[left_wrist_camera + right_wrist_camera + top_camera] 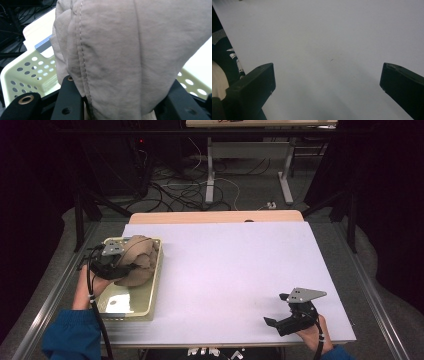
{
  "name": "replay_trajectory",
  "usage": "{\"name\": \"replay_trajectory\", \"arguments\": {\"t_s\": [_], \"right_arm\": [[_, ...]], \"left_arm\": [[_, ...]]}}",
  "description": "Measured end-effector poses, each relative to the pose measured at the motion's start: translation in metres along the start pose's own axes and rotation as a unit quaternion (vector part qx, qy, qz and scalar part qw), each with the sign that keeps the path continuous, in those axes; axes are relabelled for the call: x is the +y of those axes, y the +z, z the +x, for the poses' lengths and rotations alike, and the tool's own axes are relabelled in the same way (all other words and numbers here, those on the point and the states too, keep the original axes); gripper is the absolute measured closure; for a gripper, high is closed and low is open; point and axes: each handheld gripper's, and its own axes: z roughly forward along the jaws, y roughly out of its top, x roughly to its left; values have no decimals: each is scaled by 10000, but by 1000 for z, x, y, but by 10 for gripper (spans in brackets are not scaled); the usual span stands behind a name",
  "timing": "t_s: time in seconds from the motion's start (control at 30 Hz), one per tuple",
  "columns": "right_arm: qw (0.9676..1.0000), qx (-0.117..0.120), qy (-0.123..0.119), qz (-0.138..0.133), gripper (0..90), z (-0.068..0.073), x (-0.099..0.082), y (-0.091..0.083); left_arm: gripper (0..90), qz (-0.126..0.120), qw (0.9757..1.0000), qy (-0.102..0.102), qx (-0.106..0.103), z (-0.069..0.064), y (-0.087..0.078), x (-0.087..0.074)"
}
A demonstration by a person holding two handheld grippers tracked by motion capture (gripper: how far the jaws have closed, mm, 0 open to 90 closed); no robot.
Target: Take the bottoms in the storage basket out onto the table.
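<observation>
Left gripper (pixel 116 262) squeezes tan cloth (pixel 140 260) (bunched up) over the basket (pixel 131 305); right gripper (pixel 280 312) gapes wide, holding nothing.

No readable text, label, brand, number or sign anywhere across the three views.

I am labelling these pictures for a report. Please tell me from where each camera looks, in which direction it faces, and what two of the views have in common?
High view: above the person's side, facing forward and down on the white table; both forearms, left gripper, right gripper.
Left gripper view: on that gripper, facing beige cloth between its jaws.
Right gripper view: facing bare table; jaws wide apart.
Shared: high and left gripper views both show cloth and perforated basket.
</observation>
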Motion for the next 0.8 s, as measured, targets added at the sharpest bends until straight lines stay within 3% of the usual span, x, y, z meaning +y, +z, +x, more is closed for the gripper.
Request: {"name": "replay_trajectory", "arguments": {"t_s": [0.53, 0.8], "right_arm": [[10000, -4, -9, 83, 0, 0, 1, 0], [10000, -15, -43, -36, 0, -1, 1, 2]], "left_arm": [[582, -267, 9996, 14, -52, 1, -16, 3], [582, -448, 9989, -30, -121, 2, -21, 5]]}}
